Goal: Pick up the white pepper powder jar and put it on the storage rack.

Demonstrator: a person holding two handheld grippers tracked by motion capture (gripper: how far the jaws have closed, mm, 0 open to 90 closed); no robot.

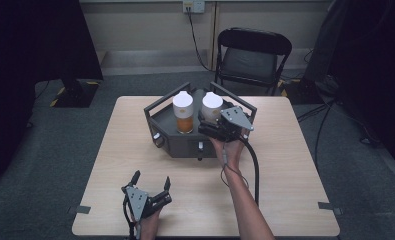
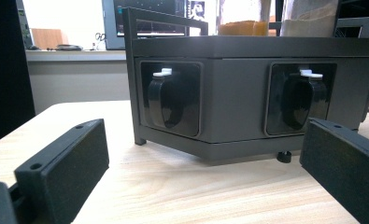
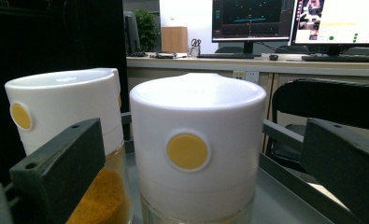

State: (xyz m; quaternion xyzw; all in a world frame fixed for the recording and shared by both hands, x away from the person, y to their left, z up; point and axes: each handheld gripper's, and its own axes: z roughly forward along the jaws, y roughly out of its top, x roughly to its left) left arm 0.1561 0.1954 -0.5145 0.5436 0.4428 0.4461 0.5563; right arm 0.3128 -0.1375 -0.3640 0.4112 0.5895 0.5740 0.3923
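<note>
A pale wooden table [image 1: 135,150] carries a dark six-sided rack [image 1: 185,142] with two white-capped jars on top. The right gripper [image 1: 220,125] is up at the rack, jaws spread wide with nothing gripped; the right-hand jar [image 3: 196,149] stands upright straight ahead between them. The left gripper [image 1: 152,182] rests open and empty, well back near the table's front edge.

Matt grey rack [image 1: 185,145] on pale wood-grain table [image 1: 285,165]; smooth white plastic lid [image 3: 196,140] (slightly glossy).

Lab or office room: desk with monitors [image 3: 285,21], folding chair [image 1: 252,57], wall socket [image 1: 193,6], grey carpet [image 1: 35,150].
</note>
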